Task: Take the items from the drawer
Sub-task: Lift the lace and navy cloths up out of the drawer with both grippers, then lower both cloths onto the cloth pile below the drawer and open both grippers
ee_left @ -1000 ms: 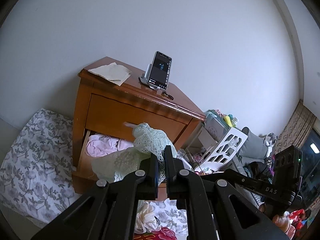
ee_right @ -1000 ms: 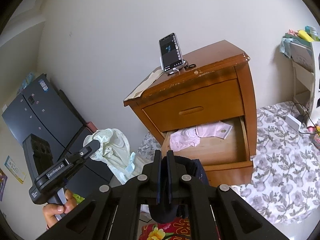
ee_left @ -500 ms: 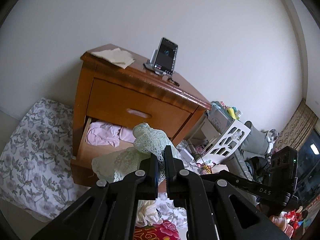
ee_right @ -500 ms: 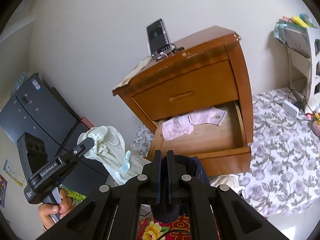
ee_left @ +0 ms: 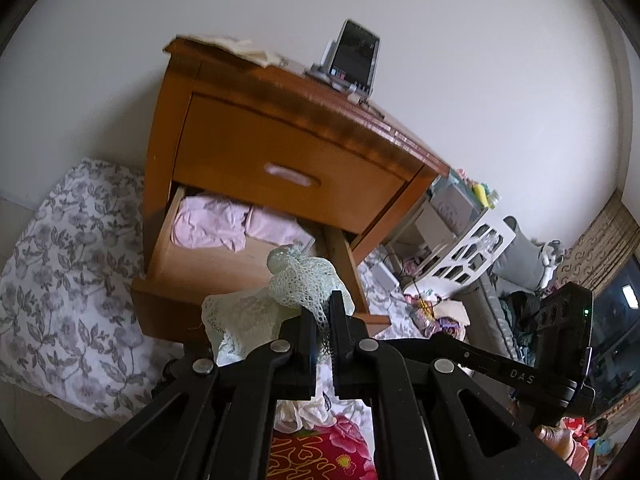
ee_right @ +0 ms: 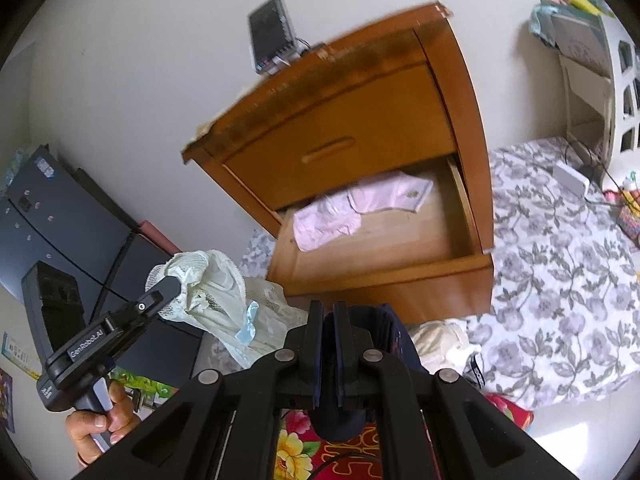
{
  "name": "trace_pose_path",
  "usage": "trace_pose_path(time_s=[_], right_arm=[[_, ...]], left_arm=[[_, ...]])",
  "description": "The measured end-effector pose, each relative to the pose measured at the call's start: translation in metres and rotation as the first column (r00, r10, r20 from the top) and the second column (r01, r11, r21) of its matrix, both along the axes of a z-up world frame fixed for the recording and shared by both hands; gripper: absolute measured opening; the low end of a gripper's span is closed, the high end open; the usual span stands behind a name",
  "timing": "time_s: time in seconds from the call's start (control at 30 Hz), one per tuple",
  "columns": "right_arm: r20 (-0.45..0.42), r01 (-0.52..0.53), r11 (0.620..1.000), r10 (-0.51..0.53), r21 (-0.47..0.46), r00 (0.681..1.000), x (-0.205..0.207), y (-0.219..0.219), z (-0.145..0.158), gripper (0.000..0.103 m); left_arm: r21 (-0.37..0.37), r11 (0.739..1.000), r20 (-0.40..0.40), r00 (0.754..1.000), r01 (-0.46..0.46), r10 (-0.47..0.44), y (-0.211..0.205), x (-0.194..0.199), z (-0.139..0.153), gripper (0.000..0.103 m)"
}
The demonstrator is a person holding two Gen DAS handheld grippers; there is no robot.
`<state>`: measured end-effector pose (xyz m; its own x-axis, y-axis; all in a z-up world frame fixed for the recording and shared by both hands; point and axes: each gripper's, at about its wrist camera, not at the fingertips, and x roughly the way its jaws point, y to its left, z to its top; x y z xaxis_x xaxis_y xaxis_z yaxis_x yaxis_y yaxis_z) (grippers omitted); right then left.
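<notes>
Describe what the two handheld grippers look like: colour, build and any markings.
Both are matte black plastic. The left gripper and right gripper each have two flat parallel fingers on angular linkage arms with round silver pivot bolts. Seen from the side, the left carries a boxy black body, a pistol-style handle and white "GenRobot.AI" lettering; the right shows "DAS" lettering and a small green light. No sleeves are visible.

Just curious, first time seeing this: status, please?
Left tongs shut on green lace garment. Right tongs shut on dark cloth. Pink clothes remain in drawer. Nothing blocking.

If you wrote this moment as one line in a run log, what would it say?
left tool: shut on pale green lace garment | right tool: shut on dark navy cloth | bottom drawer: open, pink clothes inside
</notes>
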<state>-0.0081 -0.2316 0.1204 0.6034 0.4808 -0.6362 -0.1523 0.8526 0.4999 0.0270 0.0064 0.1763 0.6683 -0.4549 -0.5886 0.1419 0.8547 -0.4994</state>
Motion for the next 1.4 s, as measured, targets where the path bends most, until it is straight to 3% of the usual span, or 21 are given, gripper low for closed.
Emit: trace_pose_path(time_s=[0.73,1.03,1.4], right_arm=[[-0.194,0.046,0.998,-0.054,-0.046,0.980,0.039,-0.010,-0.079,0.005],[-0.288,0.005,0.999,-0.018,-0.048,0.957,0.057,0.011,-0.120,0.005],[-0.346,-0.054,0.997,0.032,-0.055,0.938,0.081,0.042,-0.148,0.006]], left_arm=[[0.013,0.996,-0.192,0.978,0.089,-0.085,-0.024,0.031,-0.069,0.005],[0.027,0.995,-0.316,0.945,0.095,-0.082,-0.023,0.048,-0.118,0.005],[0.050,0.995,-0.428,0.902,0.088,-0.058,-0.018,0.063,-0.168,0.005]])
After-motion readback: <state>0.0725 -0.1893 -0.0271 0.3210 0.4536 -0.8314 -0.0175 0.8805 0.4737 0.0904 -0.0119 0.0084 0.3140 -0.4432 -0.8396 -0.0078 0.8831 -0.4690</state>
